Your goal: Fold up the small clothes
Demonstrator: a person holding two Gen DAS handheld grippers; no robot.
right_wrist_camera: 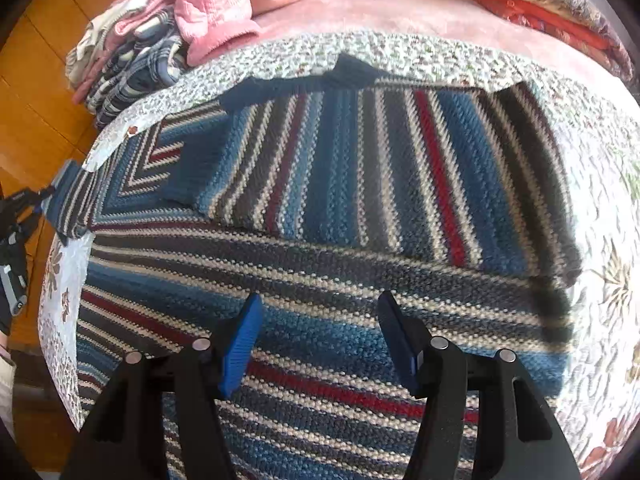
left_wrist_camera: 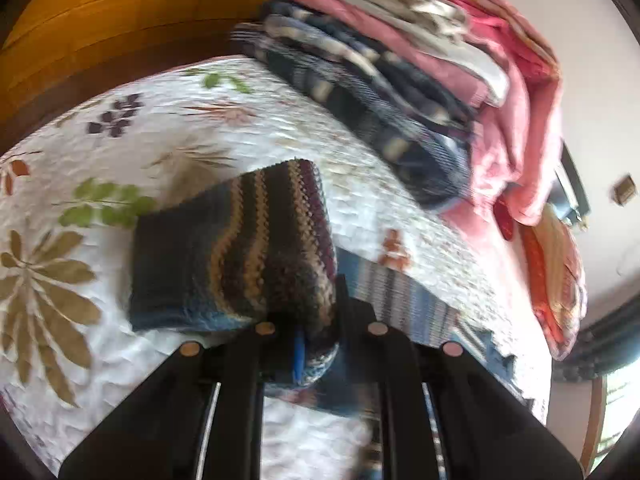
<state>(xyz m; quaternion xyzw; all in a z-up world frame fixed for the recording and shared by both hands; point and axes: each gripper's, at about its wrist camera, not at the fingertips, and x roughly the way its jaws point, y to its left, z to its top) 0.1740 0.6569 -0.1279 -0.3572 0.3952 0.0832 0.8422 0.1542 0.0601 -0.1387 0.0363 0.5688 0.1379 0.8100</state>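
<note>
Blue pads [right_wrist_camera: 240, 340] of the right gripper [right_wrist_camera: 320, 338] stand wide apart, holding nothing, just above a striped knit sweater [right_wrist_camera: 340, 208] spread flat on the bed's floral quilt [right_wrist_camera: 608, 208]. One sleeve lies folded across its body. At the left edge of that view the left gripper [right_wrist_camera: 38, 200] holds the sweater's other sleeve cuff out past the quilt edge. From the left wrist view, the left gripper [left_wrist_camera: 300, 350] is closed on that knit sleeve [left_wrist_camera: 240, 248], whose fabric bunches between the narrow jaws and rises in front of the lens, blurred. Beyond it, near the far edge of the bed, sits a pile of folded clothes [left_wrist_camera: 380, 92], dark blue stripes under pink and cream, with orange wooden floor [left_wrist_camera: 100, 20] behind
</note>
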